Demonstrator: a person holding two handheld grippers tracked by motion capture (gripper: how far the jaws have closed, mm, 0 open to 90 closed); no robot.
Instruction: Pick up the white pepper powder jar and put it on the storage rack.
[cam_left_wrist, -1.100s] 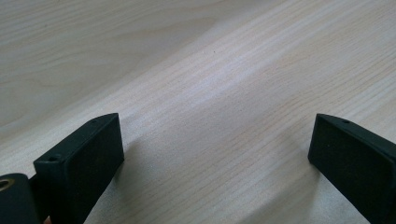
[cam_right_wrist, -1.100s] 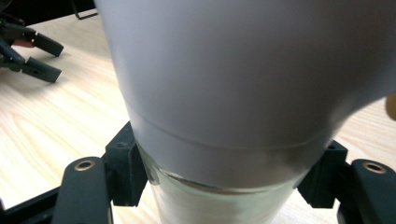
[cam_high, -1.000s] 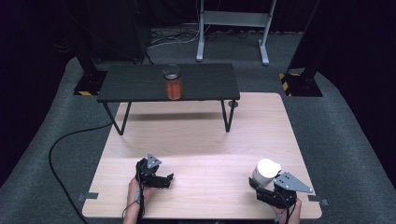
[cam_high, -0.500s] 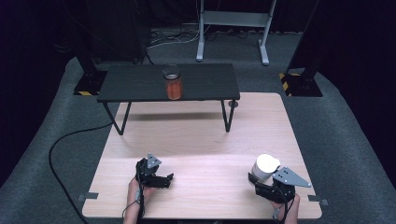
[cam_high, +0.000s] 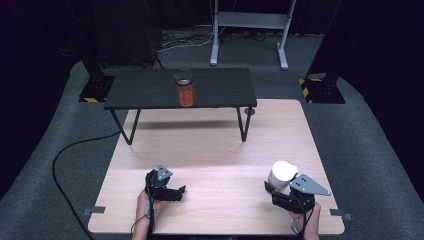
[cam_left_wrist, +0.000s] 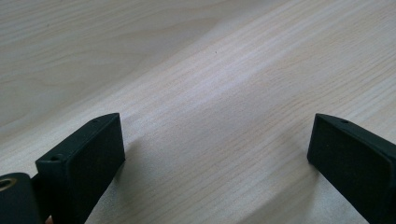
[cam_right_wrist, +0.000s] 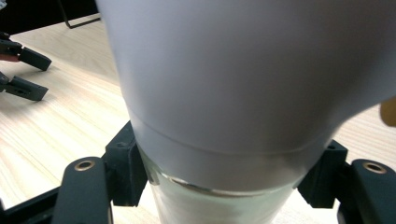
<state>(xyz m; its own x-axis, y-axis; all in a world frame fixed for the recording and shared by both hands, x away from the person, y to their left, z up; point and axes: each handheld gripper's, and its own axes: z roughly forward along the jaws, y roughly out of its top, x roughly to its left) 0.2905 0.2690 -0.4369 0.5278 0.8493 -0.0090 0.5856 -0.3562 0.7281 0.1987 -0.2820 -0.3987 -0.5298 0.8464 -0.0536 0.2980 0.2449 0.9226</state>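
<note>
The right hand-held gripper (cam_high: 278, 191) clamps a white-lidded glass jar (cam_high: 281, 173) low on the table (cam_high: 210, 150). The left hand-held gripper (cam_high: 181, 192) rests open, empty. I'd squeeze squarely below the lid, keeping it upright

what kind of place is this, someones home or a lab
Most likely a lab or recording studio, not a home: black curtains all round, a light wooden table on grey carpet, a metal stand with loose cables behind, and yellow-black hazard tape on the post bases.

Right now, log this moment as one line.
left hand-held gripper: open, empty, on wooden table | right hand-held gripper: shut on white-capped container | orange jar: on black bench
</note>
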